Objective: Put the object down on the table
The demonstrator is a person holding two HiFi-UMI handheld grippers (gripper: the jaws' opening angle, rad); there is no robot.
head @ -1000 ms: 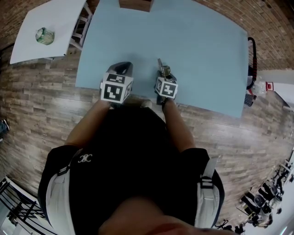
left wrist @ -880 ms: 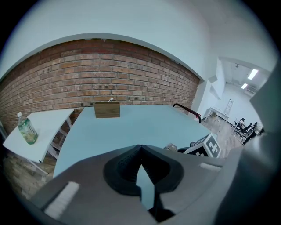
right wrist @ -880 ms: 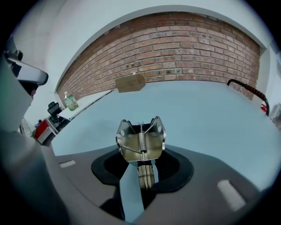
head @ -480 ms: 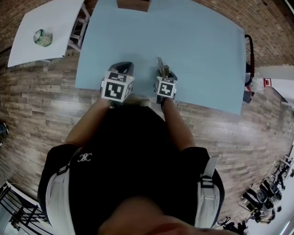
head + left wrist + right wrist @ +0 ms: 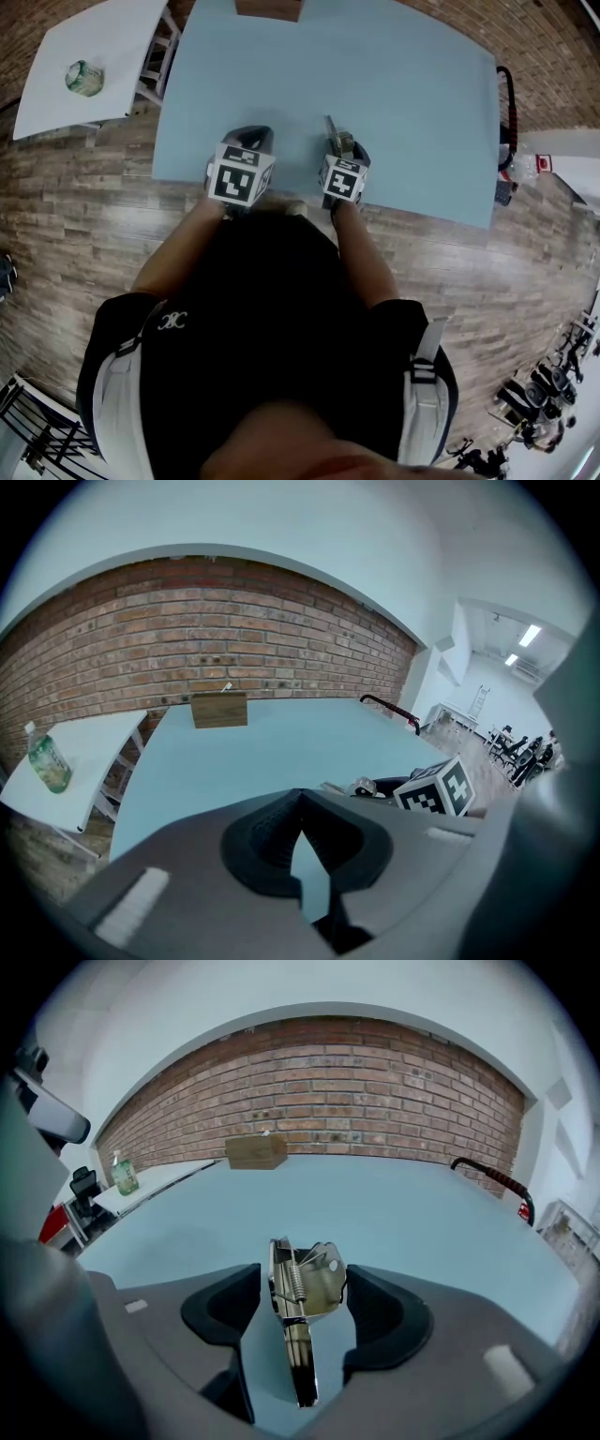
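So there are two handheld grippers here, both parked at the near edge of one big light blue table (image 5: pixel 403 103). The right gripper (image 5: pixel 302 1286) has its jaws spread wide, and they've just been opening up. Exactly one shiny silver metal tool with a coil spring (image 5: pixel 298 1330) sits in the gap between them. It's lying flat on the blue tabletop, long end pointing back toward the camera. There's clear daylight between it and the left pad. The wide sprung end is really close to the right pad, but nothing looks squeezed, so it's down on the table and let go as far as I can see. The left gripper (image 5: pixel 300 799) has its two dark pads pinched together at the tips with nothing between them, only tabletop showing through the little triangle below. From its view you can also spot the right gripper's one black and white marker cube (image 5: pixel 441 789) off to the side. Other stuff: one brown wooden box (image 5: pixel 256 1152) at the far edge of the blue table, one white side table (image 5: pixel 103 37) with a single green bottle (image 5: pixel 82 77) on it, a red brick wall (image 5: pixel 375 1101) behind, and a wood plank floor (image 5: pixel 84 216).
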